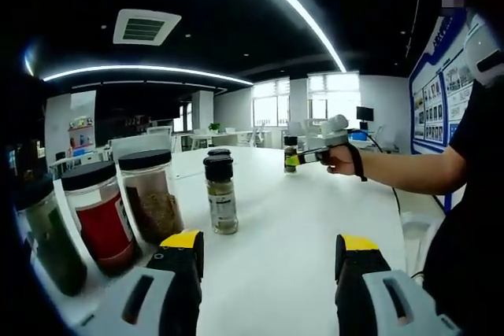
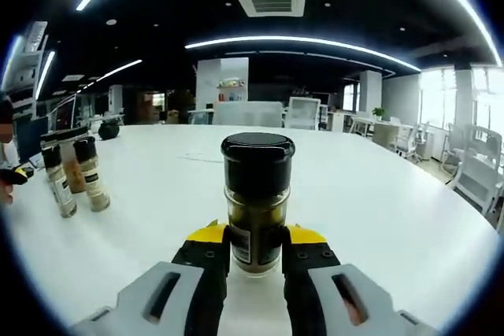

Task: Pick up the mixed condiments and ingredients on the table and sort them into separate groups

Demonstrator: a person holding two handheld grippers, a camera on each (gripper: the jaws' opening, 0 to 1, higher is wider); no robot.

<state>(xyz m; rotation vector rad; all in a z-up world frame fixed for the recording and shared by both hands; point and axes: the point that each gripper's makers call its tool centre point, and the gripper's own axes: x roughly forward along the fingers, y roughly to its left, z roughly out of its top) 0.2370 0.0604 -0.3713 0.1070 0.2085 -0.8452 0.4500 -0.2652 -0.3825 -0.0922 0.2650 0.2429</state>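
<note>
Fingers (image 2: 256,251) pinching spice jar (image 2: 257,202), left gripper (image 1: 270,253) agape

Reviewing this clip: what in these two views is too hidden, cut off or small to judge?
- Held jar, right gripper view: label text blurred; its base is hidden between the right tool jaws.
- Green jar, left gripper view: cut by the dark rim.
- Small bottles, right gripper view: too small to read; the count behind is unclear.
- Bottle pair, left gripper view: the rear one is hidden by the front one.
</note>
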